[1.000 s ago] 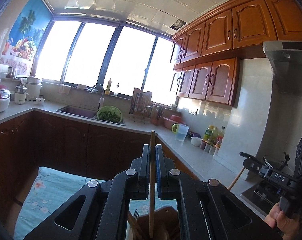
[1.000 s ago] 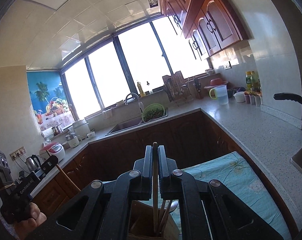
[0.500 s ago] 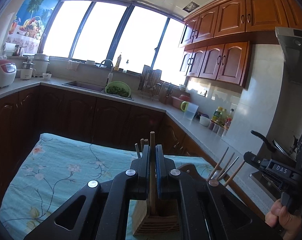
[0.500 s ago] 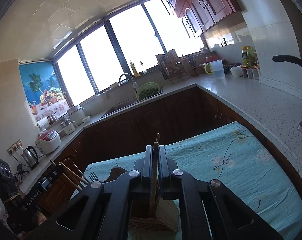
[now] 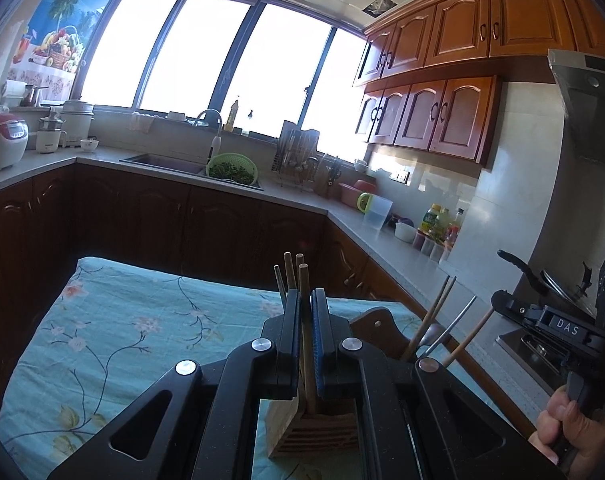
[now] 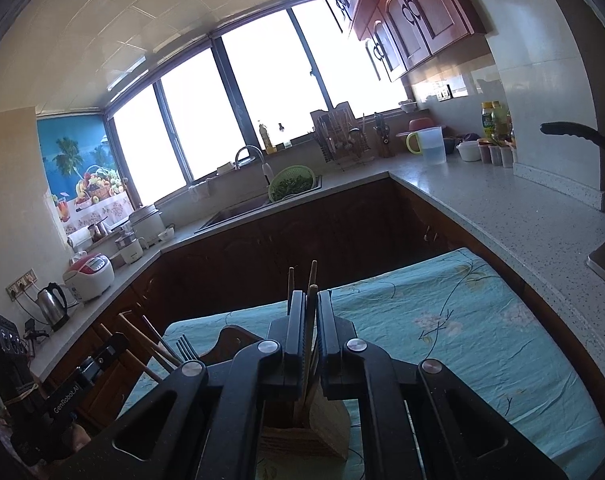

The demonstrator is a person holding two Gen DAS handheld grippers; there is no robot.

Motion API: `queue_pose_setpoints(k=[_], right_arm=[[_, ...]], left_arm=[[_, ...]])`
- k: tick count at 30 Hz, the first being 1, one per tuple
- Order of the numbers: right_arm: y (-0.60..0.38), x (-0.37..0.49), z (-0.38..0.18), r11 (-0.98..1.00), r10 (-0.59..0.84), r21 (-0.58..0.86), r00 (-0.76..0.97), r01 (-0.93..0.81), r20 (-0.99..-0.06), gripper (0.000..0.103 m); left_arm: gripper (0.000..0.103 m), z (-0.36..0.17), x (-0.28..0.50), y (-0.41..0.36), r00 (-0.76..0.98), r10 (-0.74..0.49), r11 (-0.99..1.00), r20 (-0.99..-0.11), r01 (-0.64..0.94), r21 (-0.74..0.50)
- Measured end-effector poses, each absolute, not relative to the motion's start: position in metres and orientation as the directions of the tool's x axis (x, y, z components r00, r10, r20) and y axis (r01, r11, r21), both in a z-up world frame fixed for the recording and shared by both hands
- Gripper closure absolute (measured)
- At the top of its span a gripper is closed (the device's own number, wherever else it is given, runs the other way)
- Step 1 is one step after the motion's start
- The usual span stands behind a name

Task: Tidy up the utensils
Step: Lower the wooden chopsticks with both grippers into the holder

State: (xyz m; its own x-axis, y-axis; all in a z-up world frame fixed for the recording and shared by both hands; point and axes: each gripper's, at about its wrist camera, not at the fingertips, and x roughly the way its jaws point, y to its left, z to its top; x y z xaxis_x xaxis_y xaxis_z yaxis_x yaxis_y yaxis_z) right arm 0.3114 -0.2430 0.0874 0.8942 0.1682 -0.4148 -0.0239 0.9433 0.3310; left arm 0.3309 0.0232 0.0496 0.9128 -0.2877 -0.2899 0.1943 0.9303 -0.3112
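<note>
**Both grippers pinch sticks over the holder**

The left gripper (image 5: 306, 300) has its jaws nearly closed on a wooden chopstick (image 5: 303, 280), upright, lower end down in the wooden holder (image 5: 314, 432) on the floral cloth (image 5: 114, 340). The right gripper (image 6: 310, 300) clamps another wooden stick (image 6: 311, 308), also upright. Both sticks' lower ends are hidden behind the fingers.

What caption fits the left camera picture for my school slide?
Left tongs pinch a wooden chopstick above a wooden utensil holder on the flowery blue tablecloth.
</note>
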Motion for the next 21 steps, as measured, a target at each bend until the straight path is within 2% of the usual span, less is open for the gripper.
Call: queue_pose_setpoints(k=[16, 18, 20, 21], right_arm=[[-0.252, 0.321, 0.085, 0.928, 0.191, 0.373, 0.88, -0.017, -0.435, 0.097], [-0.252, 0.323, 0.084, 0.926, 0.199, 0.377, 0.873, -0.019, -0.445, 0.093], [-0.253, 0.323, 0.083, 0.921, 0.204, 0.39, 0.873, -0.017, -0.443, 0.092], [-0.254, 0.322, 0.083, 0.918, 0.204, 0.397, 0.872, -0.013, -0.444, 0.087]], left_arm=[[0.099, 0.059, 0.334, 0.023, 0.897, -0.292, 0.932, -0.331, 0.188, -0.311], [0.098, 0.06, 0.335, 0.021, 0.895, -0.29, 0.932, -0.339, 0.185, -0.311], [0.089, 0.062, 0.334, 0.021, 0.894, -0.283, 0.934, -0.348, 0.174, -0.312], [0.085, 0.062, 0.333, 0.022, 0.895, -0.279, 0.934, -0.35, 0.167, -0.317]])
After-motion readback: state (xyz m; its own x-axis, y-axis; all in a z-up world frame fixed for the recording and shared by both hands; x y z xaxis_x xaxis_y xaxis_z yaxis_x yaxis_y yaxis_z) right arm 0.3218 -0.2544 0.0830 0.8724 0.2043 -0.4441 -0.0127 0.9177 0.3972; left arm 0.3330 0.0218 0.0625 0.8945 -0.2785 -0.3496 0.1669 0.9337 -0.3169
